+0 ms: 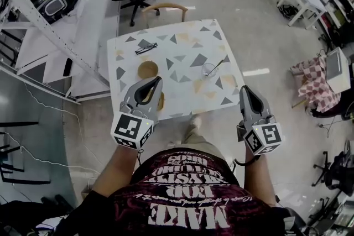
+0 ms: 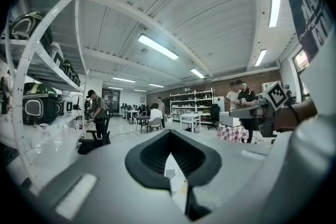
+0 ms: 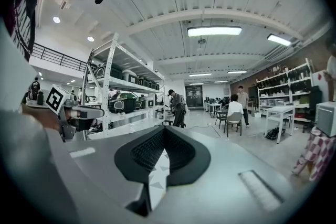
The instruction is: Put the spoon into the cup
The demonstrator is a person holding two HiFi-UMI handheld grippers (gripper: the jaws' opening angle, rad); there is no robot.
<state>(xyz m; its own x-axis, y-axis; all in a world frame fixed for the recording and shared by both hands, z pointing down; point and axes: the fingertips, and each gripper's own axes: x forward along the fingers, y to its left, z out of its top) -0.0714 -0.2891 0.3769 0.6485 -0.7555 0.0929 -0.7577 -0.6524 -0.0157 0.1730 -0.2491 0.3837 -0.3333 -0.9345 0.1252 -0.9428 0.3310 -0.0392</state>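
Observation:
A clear glass cup (image 1: 209, 69) stands on the patterned white table (image 1: 182, 47), right of centre. The spoon (image 1: 217, 66) rests inside it, its handle leaning out to the upper right. My left gripper (image 1: 159, 80) hovers over the table's near left edge, jaws shut and empty. My right gripper (image 1: 244, 89) is held off the table's near right corner, also shut with nothing in it. In both gripper views the left gripper (image 2: 169, 132) and the right gripper (image 3: 164, 128) point out into the room, and only a sliver of table shows between the jaws.
A round brown disc (image 1: 147, 69) lies left of centre, and another brown piece (image 1: 161, 101) shows partly under my left gripper. A small black item (image 1: 145, 48) lies at the far left. A chair (image 1: 165, 8) stands behind the table; metal shelving (image 1: 38, 14) runs along the left.

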